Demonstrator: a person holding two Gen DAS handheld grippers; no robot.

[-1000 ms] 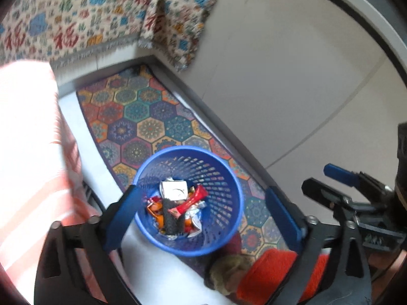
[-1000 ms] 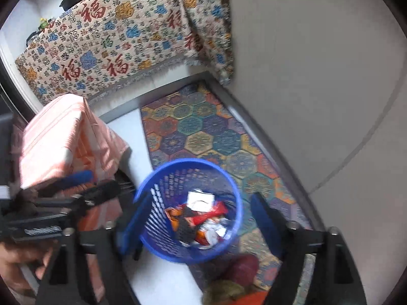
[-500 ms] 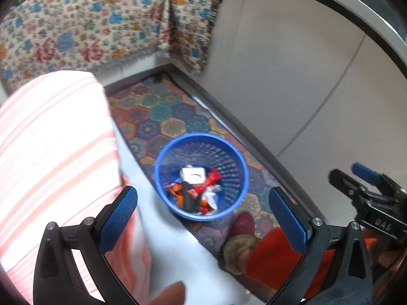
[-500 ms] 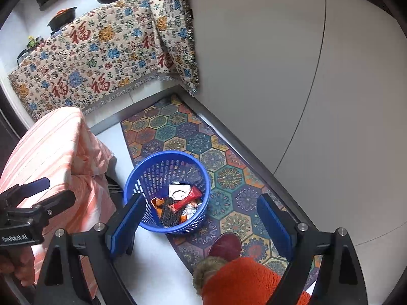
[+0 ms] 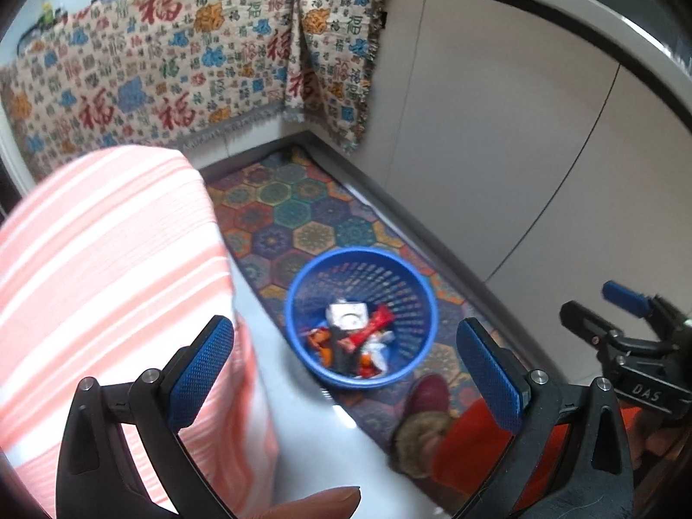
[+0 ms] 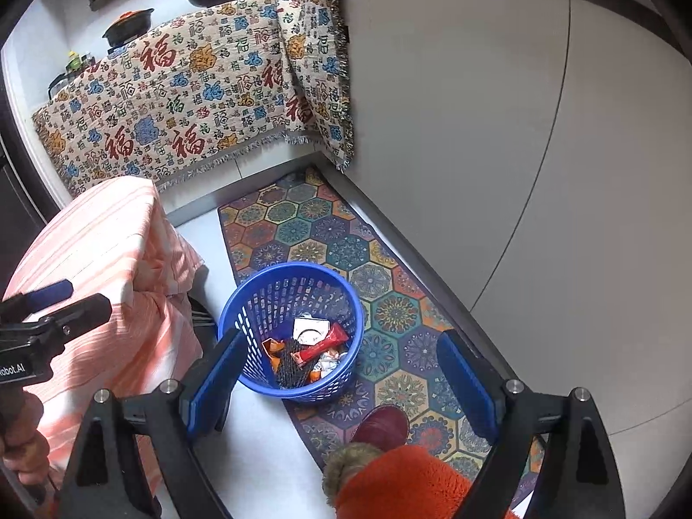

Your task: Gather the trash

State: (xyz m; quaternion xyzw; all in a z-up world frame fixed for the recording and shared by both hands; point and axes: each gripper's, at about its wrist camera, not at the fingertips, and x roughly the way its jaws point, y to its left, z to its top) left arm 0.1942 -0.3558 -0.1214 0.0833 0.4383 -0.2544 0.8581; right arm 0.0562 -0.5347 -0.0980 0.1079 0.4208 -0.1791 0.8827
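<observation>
Left of the blue basket [image 6: 290, 329] stands the striped tabletop [image 6: 99, 233]. Trash wrappers [image 6: 311, 348] lie inside the basket. Left gripper [image 5: 346, 372] and right gripper [image 6: 341, 378] hang above it, jaws spread, empty. The drop seems done; next, seek more litter.

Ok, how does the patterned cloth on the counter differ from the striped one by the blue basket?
The patterned cloth is cream with red characters and blue motifs; the striped cloth is plain orange and white. The patterned cloth has a fringed hem and hangs further back; the striped cloth is beside the blue basket. Both drape over furniture.
</observation>
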